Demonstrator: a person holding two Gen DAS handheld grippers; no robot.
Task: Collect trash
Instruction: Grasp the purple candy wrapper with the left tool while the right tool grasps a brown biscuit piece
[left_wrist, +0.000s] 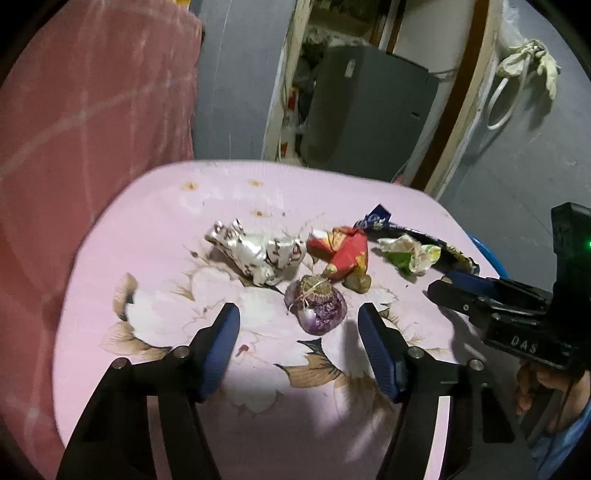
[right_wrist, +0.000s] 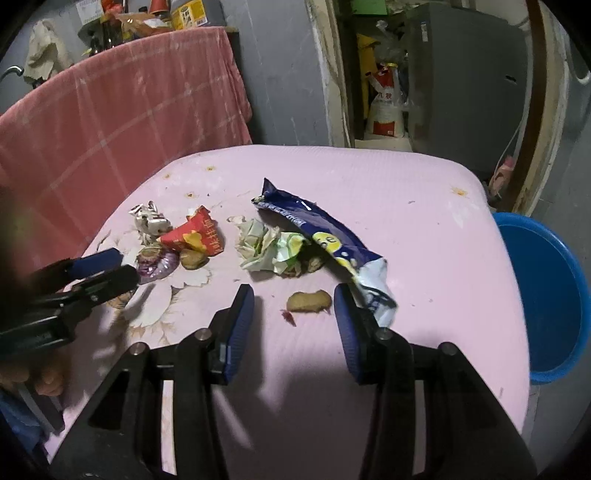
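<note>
Scanning the pink flowered tabletop (right_wrist: 406, 192) from its left side, we judge the collecting barely begun: every scrap we can see lies loose on the cloth, and neither tool carries anything.

Farthest left sits the crumpled silver wrapper (left_wrist: 255, 253), then the red wrapper (left_wrist: 341, 253) touching it, with the purple onion piece (left_wrist: 317, 306) and a small brown lump (left_wrist: 357, 282) just in front. Our left gripper (left_wrist: 299, 314) hangs over this cluster with its fingers spread wide, the onion piece between their tips but not yet pinched.

Toward the middle comes the crumpled green-and-white wrapper (right_wrist: 269, 249), partly tucked under the long blue snack bag (right_wrist: 325, 236). A brown food scrap (right_wrist: 309, 301) lies alone in front of them, and our right gripper (right_wrist: 293, 295) has its fingers parted on either side of it, empty too.

At the far right, off the tabletop edge, stands the blue bin (right_wrist: 546, 295); what we see of its inside looks bare, though most of it is hidden. So we reckon all seven pieces remain to be moved.
</note>
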